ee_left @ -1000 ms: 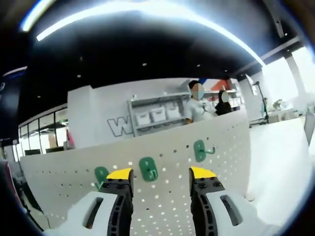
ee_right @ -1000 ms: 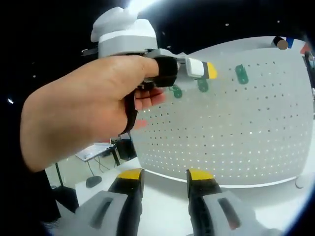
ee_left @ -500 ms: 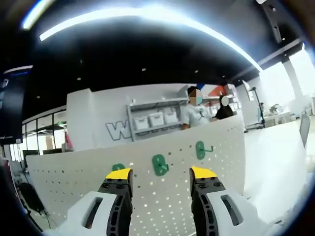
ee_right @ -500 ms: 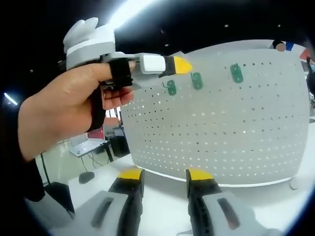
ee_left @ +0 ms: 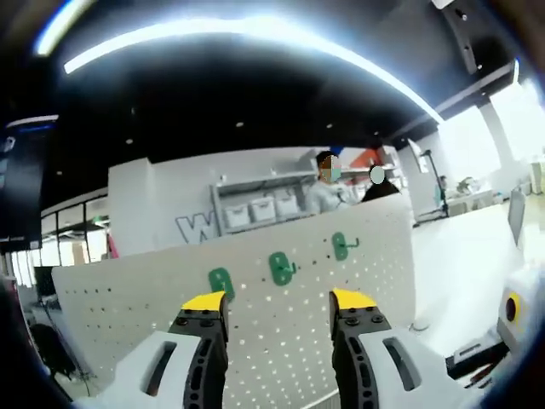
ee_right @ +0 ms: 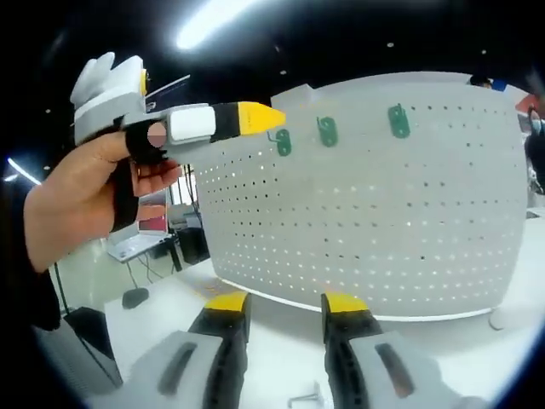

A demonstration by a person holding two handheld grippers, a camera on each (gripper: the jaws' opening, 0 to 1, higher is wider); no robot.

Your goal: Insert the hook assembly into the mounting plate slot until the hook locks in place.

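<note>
Your left gripper has its two yellow-tipped jaws spread apart with nothing between them. Just past the tips stands a white pegboard, upright and dotted with rows of small holes. Three green hooks hang in a row near its top edge: one above your left jaw, one between the jaws, and one further right. Beyond the top of the board, two people stand near a white wall with shelves of bins. At the lower right edge, part of your other gripper comes into the picture.

Your right gripper also has its jaws apart and empty, raised over a white table. The pegboard stands on that table ahead of the jaws, curving across the view. The same three green hooks sit along its upper part: left, middle, and right. From the left, your hand holds the left gripper level, its yellow tip just beside the leftmost hook; you cannot tell here whether they touch. A small metal piece lies on the table between your right jaws.
</note>
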